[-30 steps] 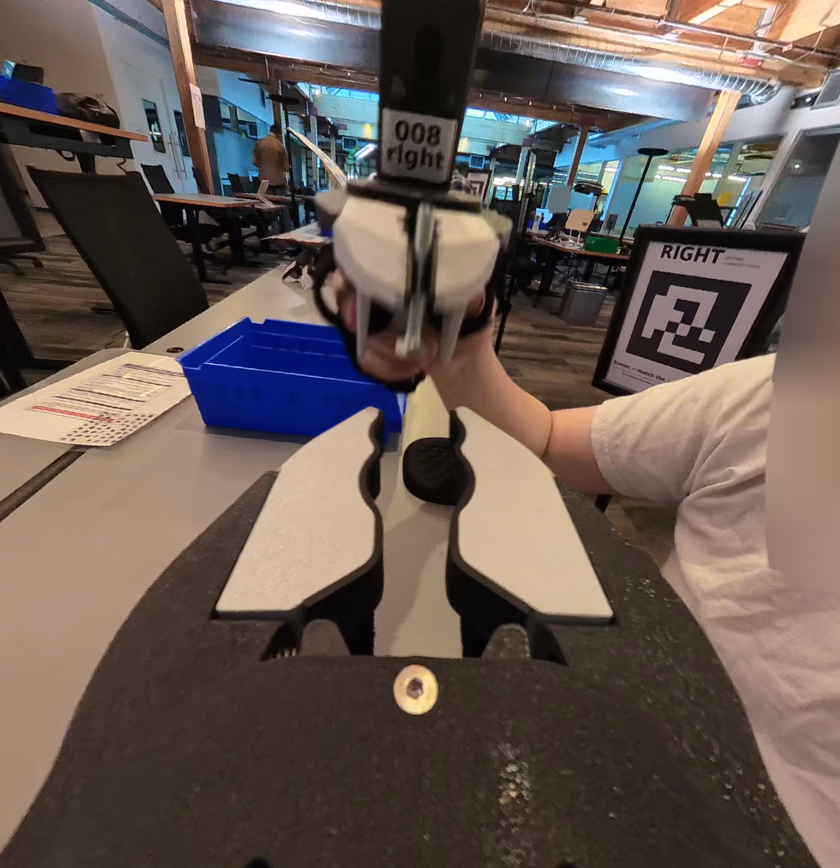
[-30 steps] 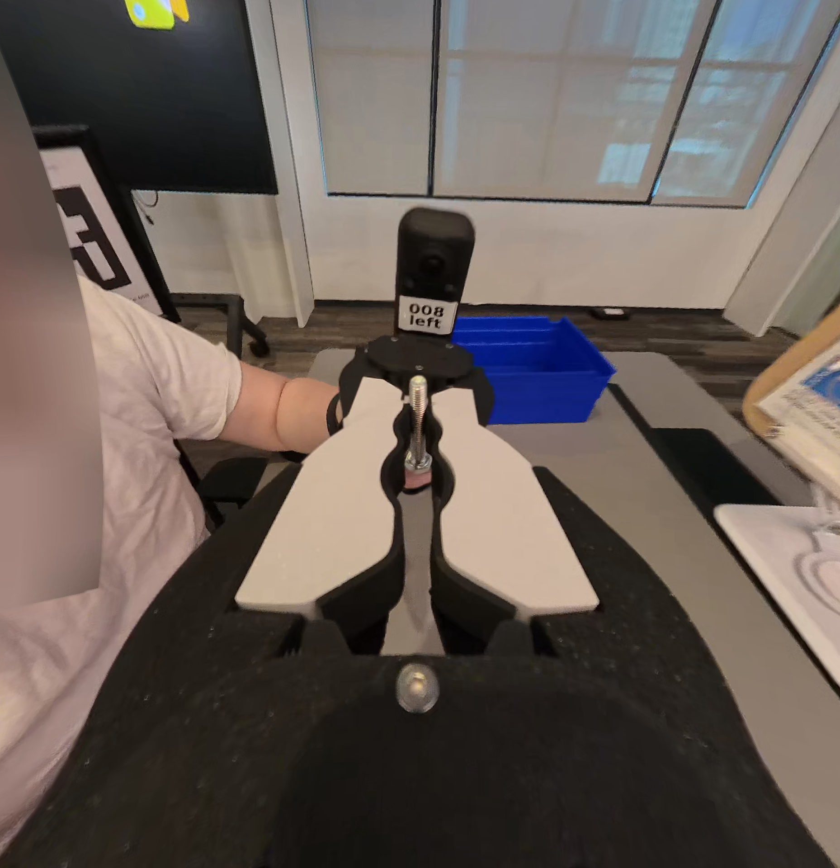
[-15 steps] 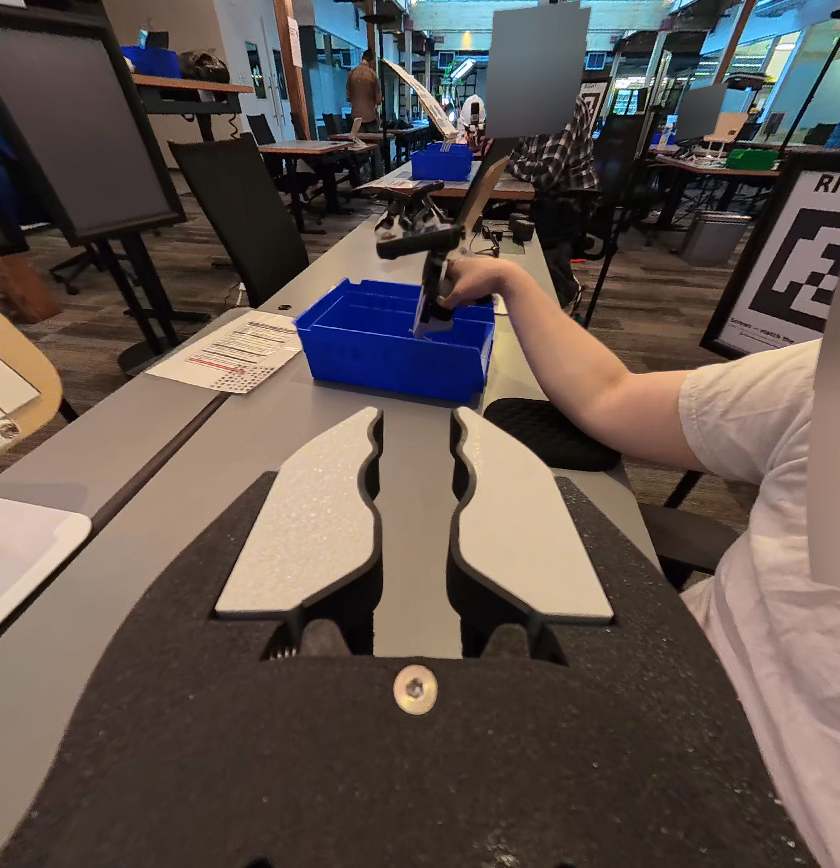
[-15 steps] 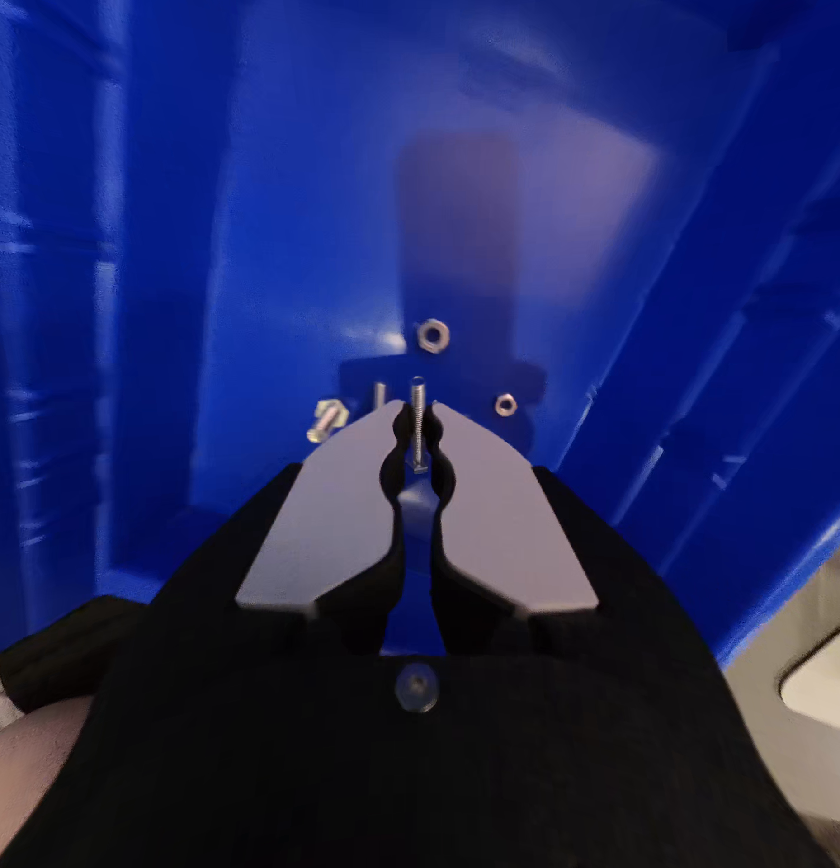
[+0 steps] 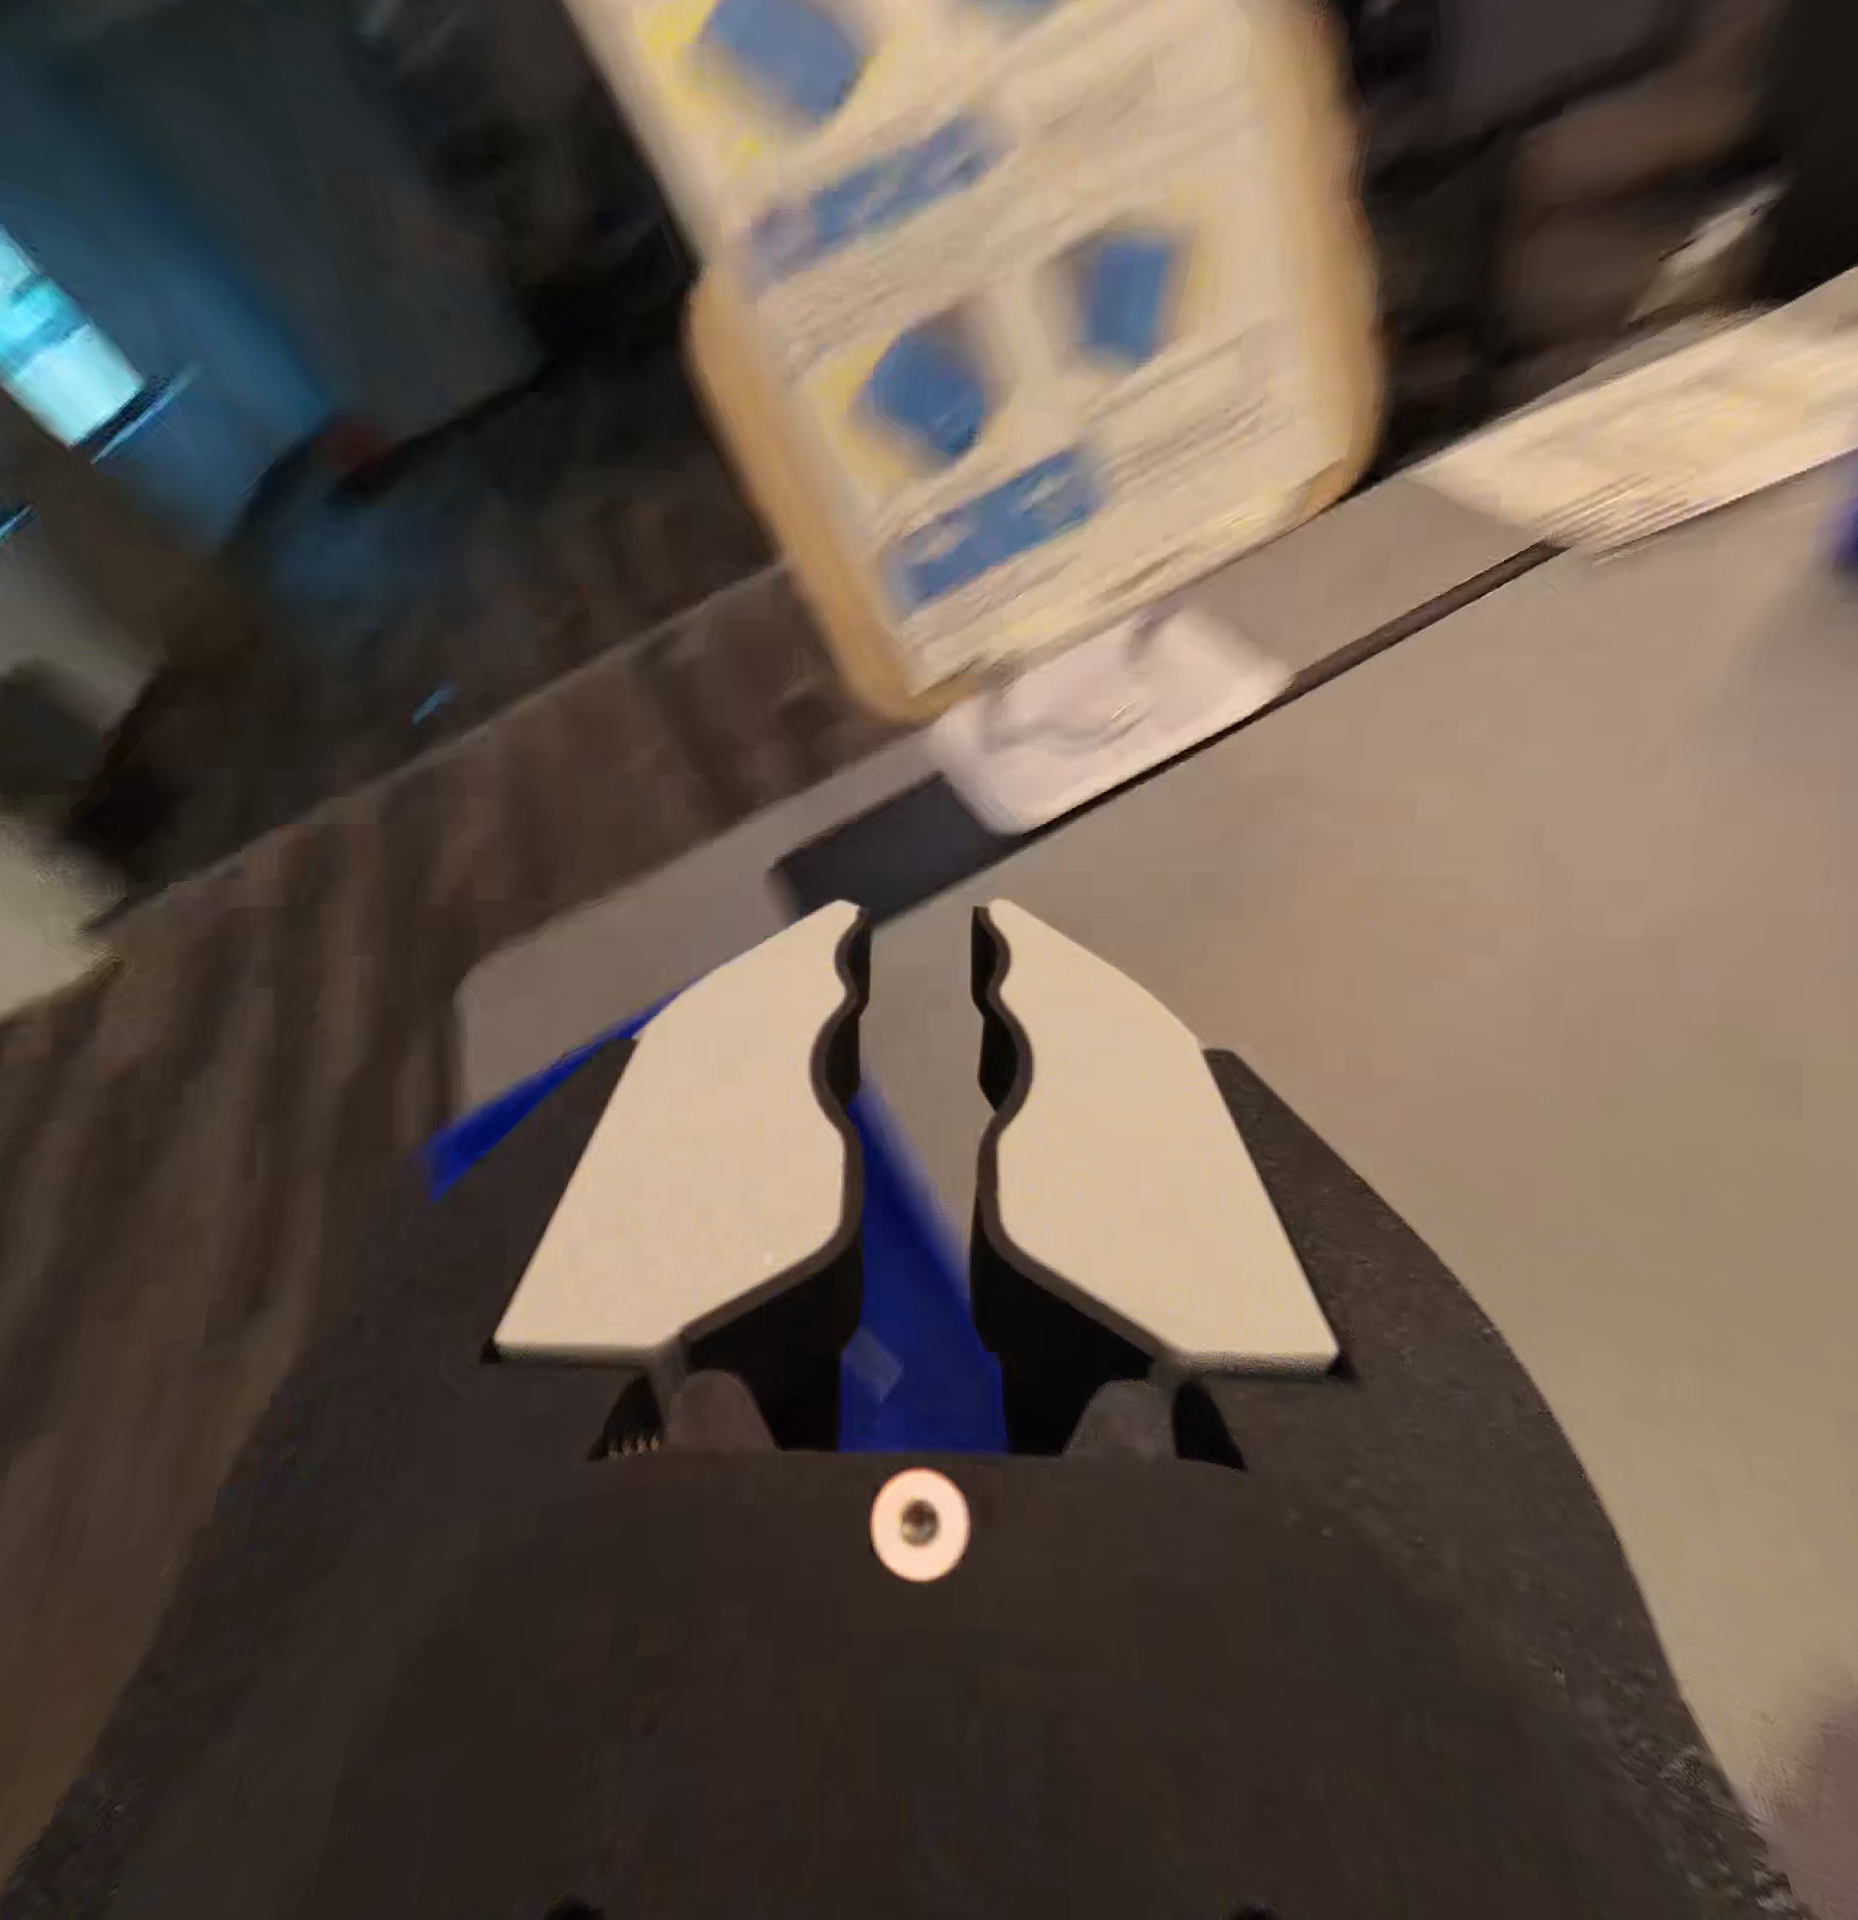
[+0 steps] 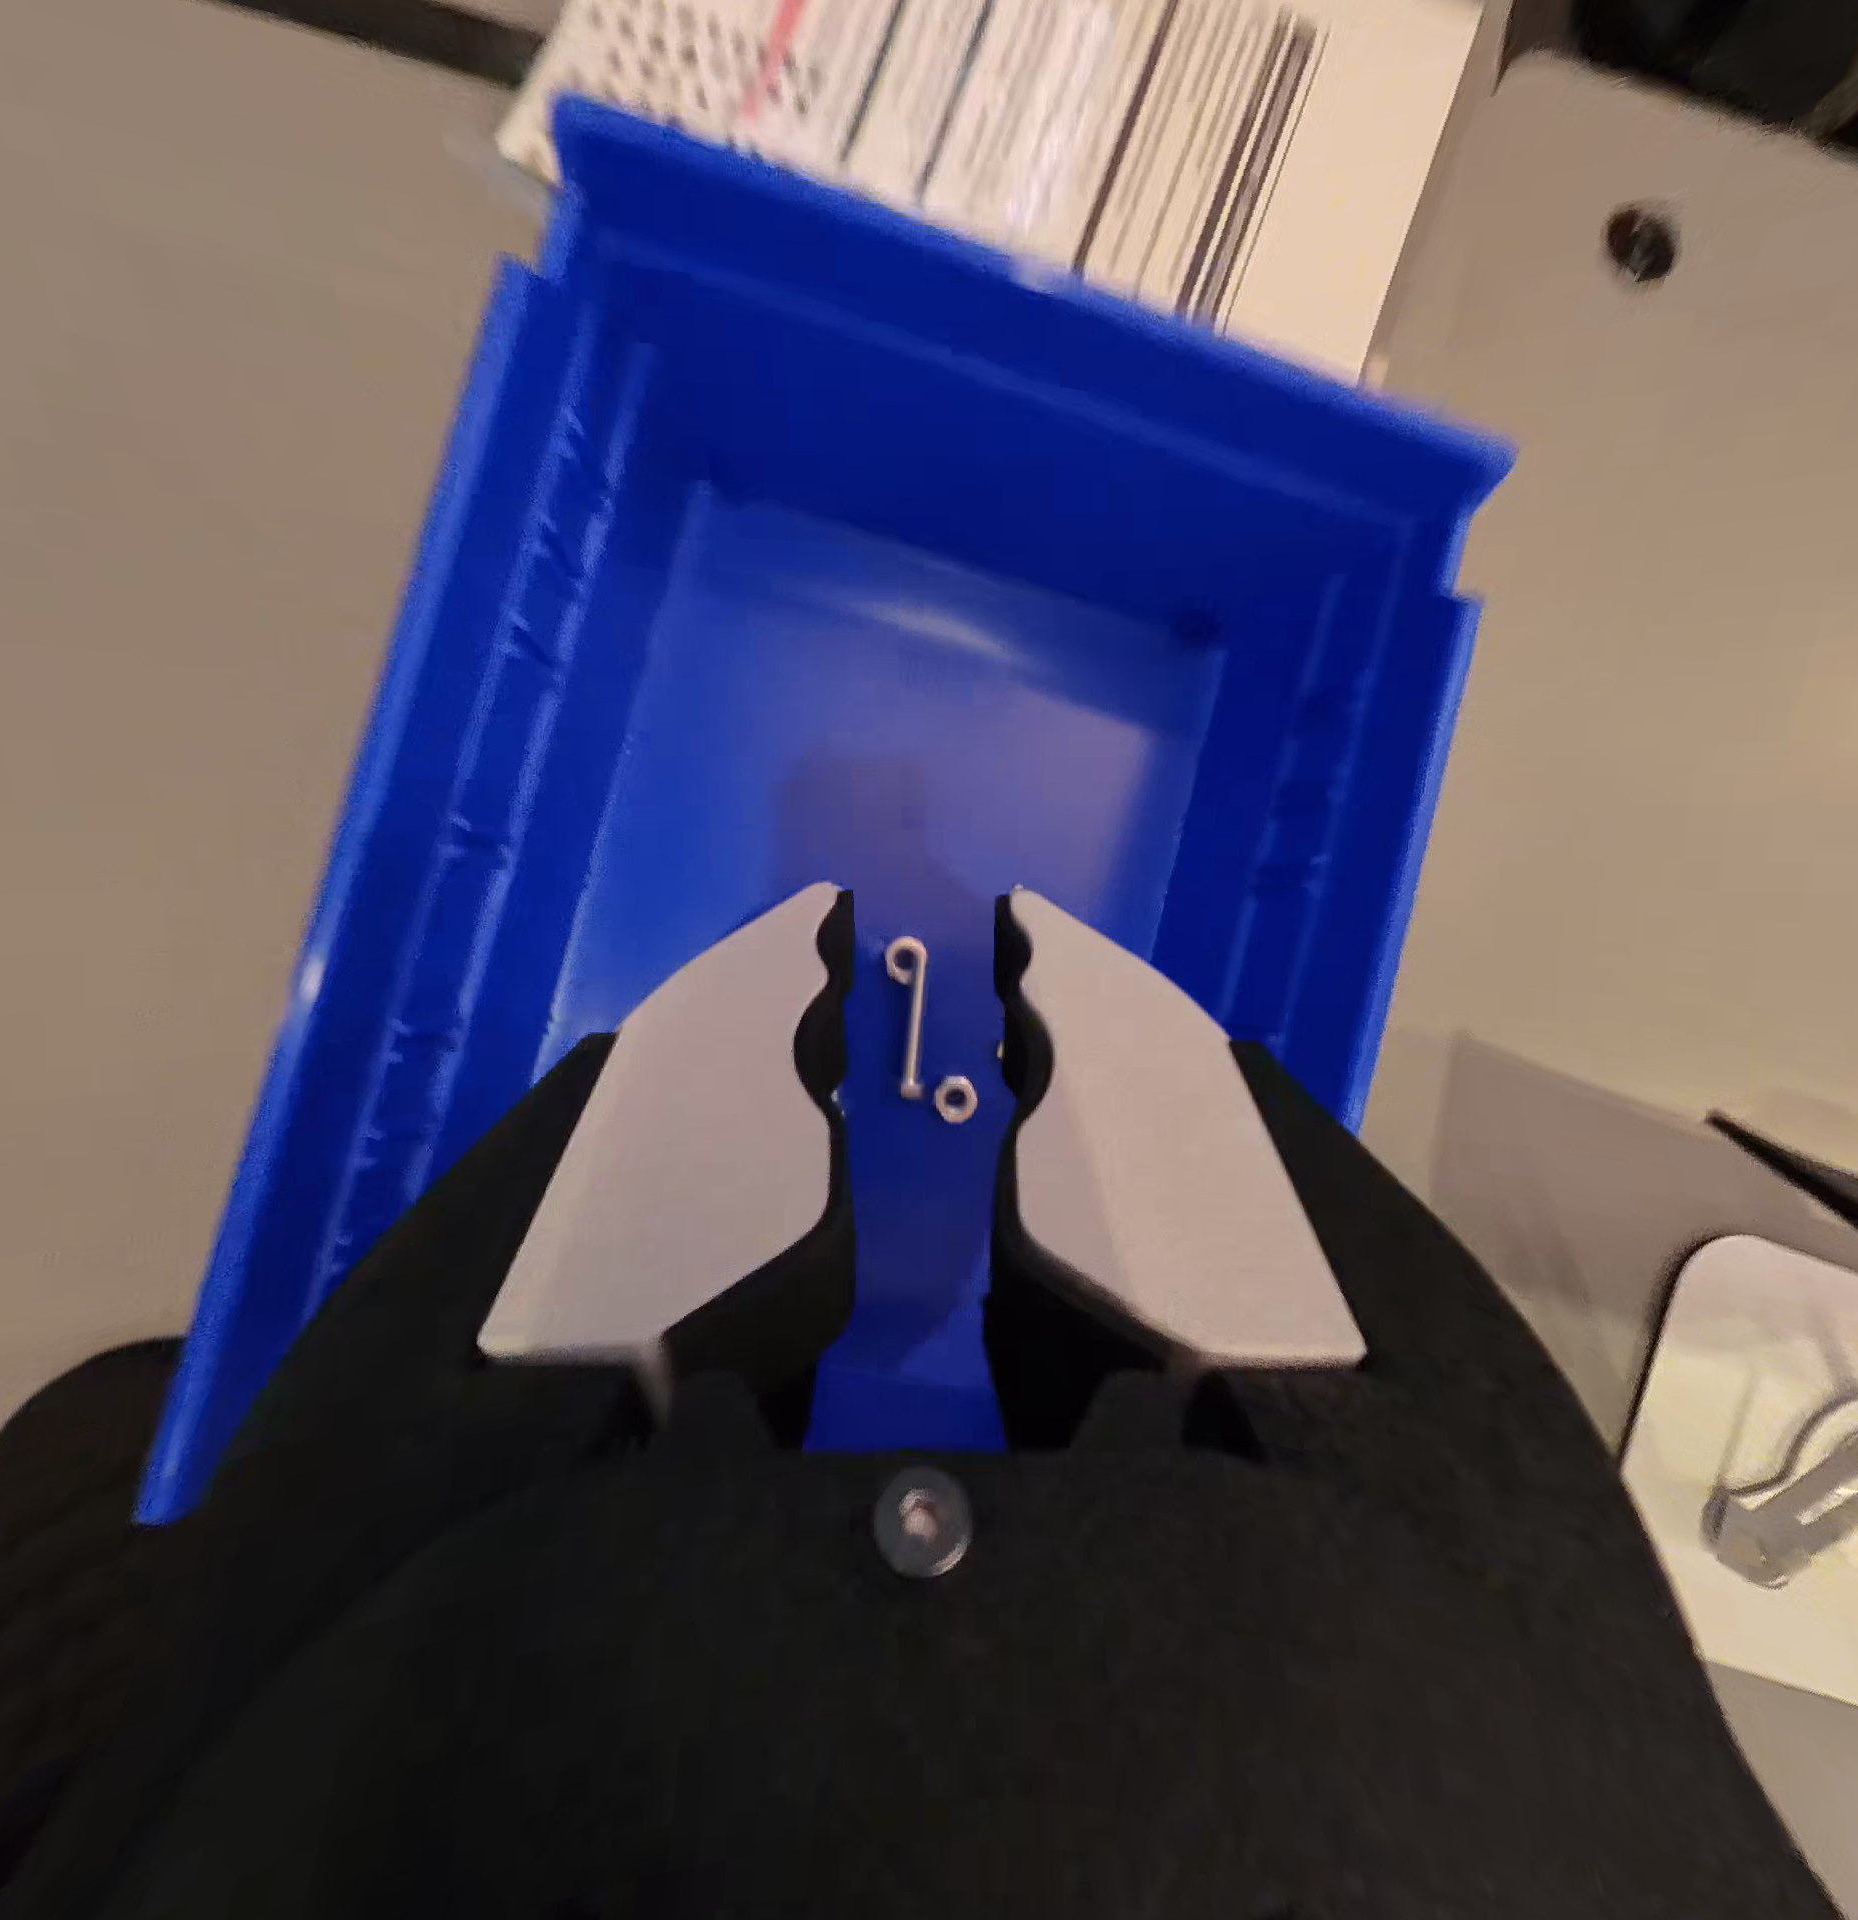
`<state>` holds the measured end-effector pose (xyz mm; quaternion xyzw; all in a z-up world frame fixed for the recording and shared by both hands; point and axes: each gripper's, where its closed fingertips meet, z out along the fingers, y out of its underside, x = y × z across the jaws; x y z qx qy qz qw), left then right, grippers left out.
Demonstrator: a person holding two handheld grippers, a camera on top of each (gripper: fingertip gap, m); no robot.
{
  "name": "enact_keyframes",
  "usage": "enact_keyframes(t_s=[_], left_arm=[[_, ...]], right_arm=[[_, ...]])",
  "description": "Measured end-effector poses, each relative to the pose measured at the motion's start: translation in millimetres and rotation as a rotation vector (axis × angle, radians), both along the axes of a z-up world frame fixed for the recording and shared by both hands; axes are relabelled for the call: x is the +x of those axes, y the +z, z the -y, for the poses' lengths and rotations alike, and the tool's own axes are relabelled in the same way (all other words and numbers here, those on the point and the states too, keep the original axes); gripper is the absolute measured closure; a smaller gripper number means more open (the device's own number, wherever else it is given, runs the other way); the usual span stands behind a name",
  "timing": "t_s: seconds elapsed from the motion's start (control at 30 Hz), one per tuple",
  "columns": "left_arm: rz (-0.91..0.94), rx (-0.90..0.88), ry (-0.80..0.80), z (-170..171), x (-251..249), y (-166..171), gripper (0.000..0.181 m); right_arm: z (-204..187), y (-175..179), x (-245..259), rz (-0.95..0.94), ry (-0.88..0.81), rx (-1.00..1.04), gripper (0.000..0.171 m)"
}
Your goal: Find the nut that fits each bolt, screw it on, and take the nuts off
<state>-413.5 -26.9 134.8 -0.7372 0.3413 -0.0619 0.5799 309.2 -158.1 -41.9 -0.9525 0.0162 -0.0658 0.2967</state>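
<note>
The right gripper (image 6: pixel 923 904) hangs with its fingers parted and empty over the blue plastic bin (image 6: pixel 592 499). On the bin's smooth floor lie one thin metal bolt (image 6: pixel 914 1023), running lengthwise, and two ring-shaped nuts (image 6: pixel 903 954) (image 6: pixel 954 1099), perhaps hexagonal. The left gripper (image 5: pixel 917 914) is likewise parted and empty above the grey table (image 5: pixel 1476 935).

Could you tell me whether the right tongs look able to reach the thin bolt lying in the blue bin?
Probably yes: the right tongs are open above the blue bin, and nothing covers the thin bolt.
</note>
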Motion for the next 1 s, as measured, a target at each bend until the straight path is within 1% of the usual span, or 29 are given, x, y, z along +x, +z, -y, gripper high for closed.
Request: enact_keyframes(t_s=[0.03, 0.07, 0.13, 0.2, 0.27, 0.33, 0.43, 0.5, 0.6, 0.7, 0.83, 0.97, 1.0], left_arm=[[-0.057, -0.053, 0.103, -6.7, -32.3, -14.0, 0.163], [-0.101, -0.124, 0.167, -11.0, -58.2, -30.5, 0.164], [-0.09, -0.268, 0.193, -20.1, -86.8, -61.7, 0.165], [0.007, -0.43, 0.189, -32.4, -98.2, -90.5, 0.171], [0.079, -0.58, 0.219, -46.0, -106.1, -117.2, 0.173], [0.095, -0.613, 0.257, -66.5, -111.9, -135.6, 0.174], [0.109, -0.687, 0.346, -90.9, -118.4, -167.8, 0.174], [0.094, -0.763, 0.402, -99.8, -121.4, -193.6, 0.168], [0.046, -0.814, 0.472, -113.1, -124.6, -223.0, 0.162], [0.03, -0.867, 0.494, -119.3, -117.9, -243.2, 0.158], [-0.051, -0.925, 0.541, -120.6, -119.0, -265.2, 0.154], [-0.119, -0.982, 0.579, -117.7, -122.1, -284.4, 0.154], [-0.121, -0.971, 0.578, -119.2, -122.2, -283.3, 0.16]], right_arm=[[-5.1, 9.5, -7.0, 0.023, 0.017, 0.029, 0.146], [-10.7, 19.1, -17.8, 0.04, 0.047, 0.057, 0.146], [-23.6, 40.7, -46.6, 0.074, 0.126, 0.13, 0.146], [-37.9, 67.5, -84.9, 0.09, 0.215, 0.233, 0.146], [-48.4, 92.7, -130.0, 0.071, 0.319, 0.34, 0.146], [-53.4, 110.9, -170.7, 0.041, 0.413, 0.402, 0.146], [-57.5, 125.8, -206.4, 0.061, 0.467, 0.427, 0.146], [-58.6, 129.0, -220.3, 0.102, 0.49, 0.433, 0.146], [-56.8, 122.3, -229.3, 0.141, 0.507, 0.404, 0.146], [-54.4, 110.4, -222.0, 0.168, 0.486, 0.352, 0.145], [-54.5, 103.4, -210.1, 0.188, 0.463, 0.325, 0.145], [-54.5, 99.0, -206.4, 0.182, 0.472, 0.309, 0.145], [-54.4, 97.8, -205.1, 0.187, 0.474, 0.303, 0.145]])
